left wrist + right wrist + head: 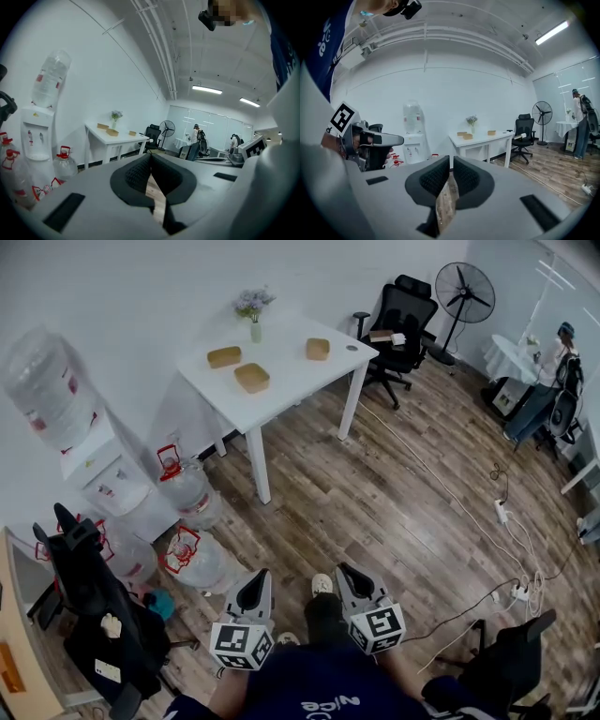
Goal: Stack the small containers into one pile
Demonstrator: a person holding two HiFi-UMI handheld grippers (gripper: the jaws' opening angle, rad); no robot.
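Sitting on the table (298, 377), small containers (251, 378) well apart from clenched left fingers (253, 595) and right fingers (354, 583).

On the tabletop (291, 395), three small containers, all apart: left container (224, 356) near the left end, middle container (251, 378) close by toward the front edge, right container (318, 349) near the right end. At the back edge, a vase (254, 330). Right of the tabletop, an office chair (405, 315), with a fan (465, 292) beyond it. Left of the tabletop, a water dispenser (70, 413), with jugs (190, 491) on the floor in front. Well before the tabletop, left tongs (255, 579) beside right tongs (349, 574).
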